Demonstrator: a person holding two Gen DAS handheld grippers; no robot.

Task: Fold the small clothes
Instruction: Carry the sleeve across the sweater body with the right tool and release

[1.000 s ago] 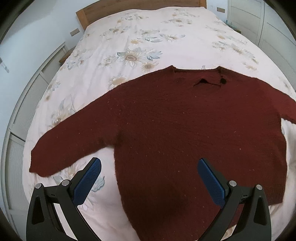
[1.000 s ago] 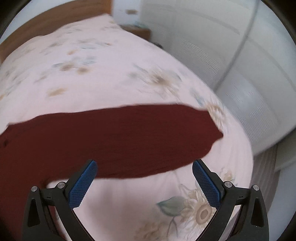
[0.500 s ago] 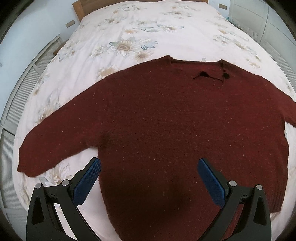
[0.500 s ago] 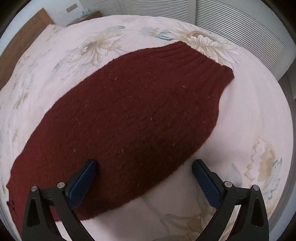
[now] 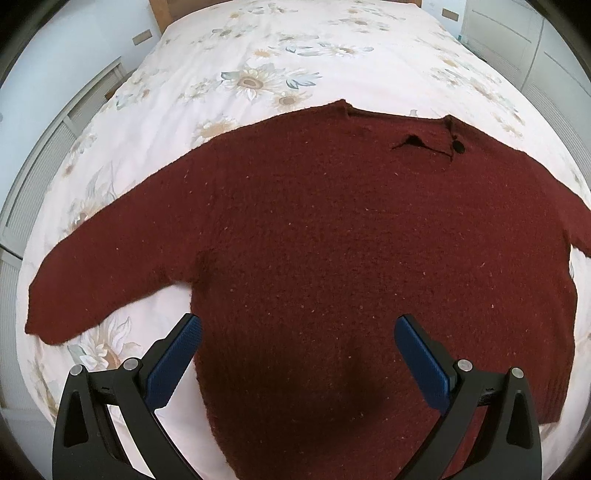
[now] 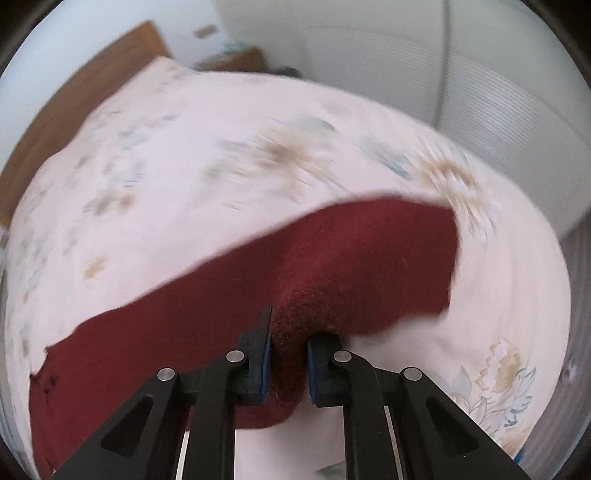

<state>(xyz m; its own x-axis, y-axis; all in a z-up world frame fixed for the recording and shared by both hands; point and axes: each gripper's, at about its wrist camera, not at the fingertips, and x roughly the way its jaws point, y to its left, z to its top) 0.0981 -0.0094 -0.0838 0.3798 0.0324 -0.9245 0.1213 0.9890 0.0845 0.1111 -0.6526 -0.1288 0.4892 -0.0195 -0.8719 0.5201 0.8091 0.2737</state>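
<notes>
Right wrist: my right gripper (image 6: pixel 289 360) pinches the sleeve (image 6: pixel 369 258); left gripper (image 5: pixel 297 354) gapes wide; sweater (image 5: pixel 332 258) unfolded.

We're in a bedroom, no doubt about it, a home. A big bed (image 5: pixel 332 55) fills the frame, dressed in a pale cover printed with daisies (image 5: pixel 255 83). At the top edge, a wooden headboard (image 5: pixel 159 9) meets a light wall. Upper right, white panelled wardrobe doors (image 5: pixel 517 48). In the right wrist view, upper middle, a wooden bedside table (image 6: pixel 236 61), blurred, beside slatted white doors (image 6: pixel 498 103).
</notes>
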